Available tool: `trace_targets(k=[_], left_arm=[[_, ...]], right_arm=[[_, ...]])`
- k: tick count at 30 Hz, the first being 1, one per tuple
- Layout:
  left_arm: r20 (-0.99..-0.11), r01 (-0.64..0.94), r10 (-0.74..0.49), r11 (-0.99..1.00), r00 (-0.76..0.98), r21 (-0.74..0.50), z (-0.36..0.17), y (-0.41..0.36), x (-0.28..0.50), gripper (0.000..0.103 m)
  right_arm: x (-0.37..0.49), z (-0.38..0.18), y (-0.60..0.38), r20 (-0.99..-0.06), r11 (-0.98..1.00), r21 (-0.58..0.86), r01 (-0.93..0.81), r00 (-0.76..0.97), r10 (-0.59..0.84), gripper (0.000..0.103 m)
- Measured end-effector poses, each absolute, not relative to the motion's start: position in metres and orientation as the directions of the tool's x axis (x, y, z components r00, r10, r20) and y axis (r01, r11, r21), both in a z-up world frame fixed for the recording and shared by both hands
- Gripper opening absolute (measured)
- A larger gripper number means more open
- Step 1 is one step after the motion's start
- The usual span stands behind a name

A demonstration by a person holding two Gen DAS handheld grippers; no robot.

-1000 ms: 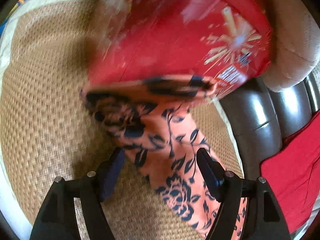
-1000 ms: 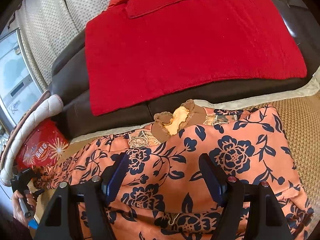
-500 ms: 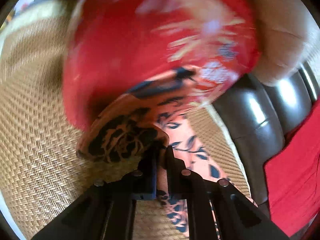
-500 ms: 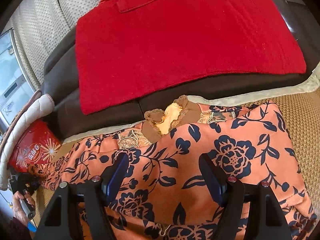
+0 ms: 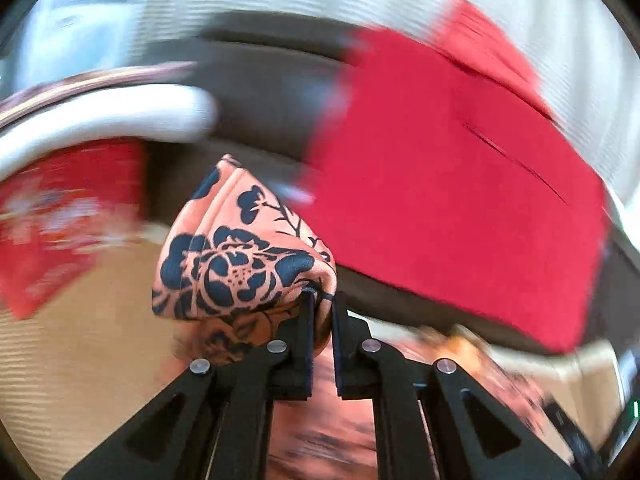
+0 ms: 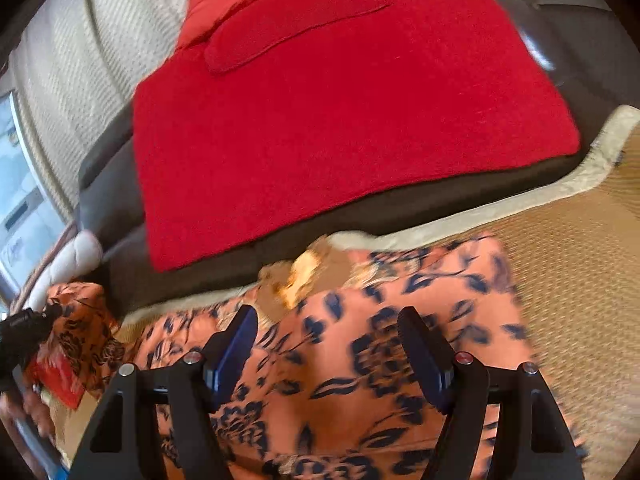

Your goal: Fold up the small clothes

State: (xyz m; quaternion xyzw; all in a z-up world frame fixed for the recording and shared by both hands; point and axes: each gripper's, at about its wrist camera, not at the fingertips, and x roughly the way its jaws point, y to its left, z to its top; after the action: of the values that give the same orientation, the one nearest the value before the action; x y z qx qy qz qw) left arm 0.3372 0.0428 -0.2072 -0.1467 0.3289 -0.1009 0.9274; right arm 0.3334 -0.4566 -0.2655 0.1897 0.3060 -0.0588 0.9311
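- Two grippers are at work on one garment [image 6: 360,360], an orange piece printed with dark blue flowers, spread over a woven mat [image 6: 580,260].
- Left gripper [image 5: 323,300] has its jaws pressed together on a corner of the garment; that corner bunches up above the tips, held clear of the mat.
- From the right wrist view, the left gripper [image 6: 52,312] sits at the far left with the lifted corner draped from it, and part of a hand [image 6: 32,408] shows below.
- Right gripper [image 6: 328,332] hangs over the garment's middle with its jaws wide apart; I cannot tell whether the tips touch the cloth.
- Beyond the mat lies a dark sofa seat [image 6: 400,208] with a red cloth [image 6: 340,120] spread over it.
- At the left stands a red packet [image 5: 60,216], blurred, under a white padded edge [image 5: 120,120].
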Motion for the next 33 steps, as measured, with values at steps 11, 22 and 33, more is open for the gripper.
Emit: trace_targets(k=[11, 22, 33], left_arm=[[-0.553, 0.366, -0.501, 0.865, 0.666, -0.343, -0.189, -0.032, 0.301, 0.082], [-0.752, 0.028, -0.164, 0.981, 0.639, -0.19, -0.274, 0.047, 0.366, 0.081], [-0.864, 0.117, -0.036, 0.993, 0.502, 0.027, -0.323, 0.024, 0.367, 0.081]], right_arm=[[0.315, -0.259, -0.531, -0.582, 0.844, 0.417, 0.338, 0.812, -0.038, 0.076], [0.333, -0.287, -0.536, -0.672, 0.779, 0.517, 0.354, 0.732, 0.113, 0.076], [0.362, -0.32, -0.513, -0.819, 0.839, 0.434, 0.329, 0.533, 0.215, 0.011]])
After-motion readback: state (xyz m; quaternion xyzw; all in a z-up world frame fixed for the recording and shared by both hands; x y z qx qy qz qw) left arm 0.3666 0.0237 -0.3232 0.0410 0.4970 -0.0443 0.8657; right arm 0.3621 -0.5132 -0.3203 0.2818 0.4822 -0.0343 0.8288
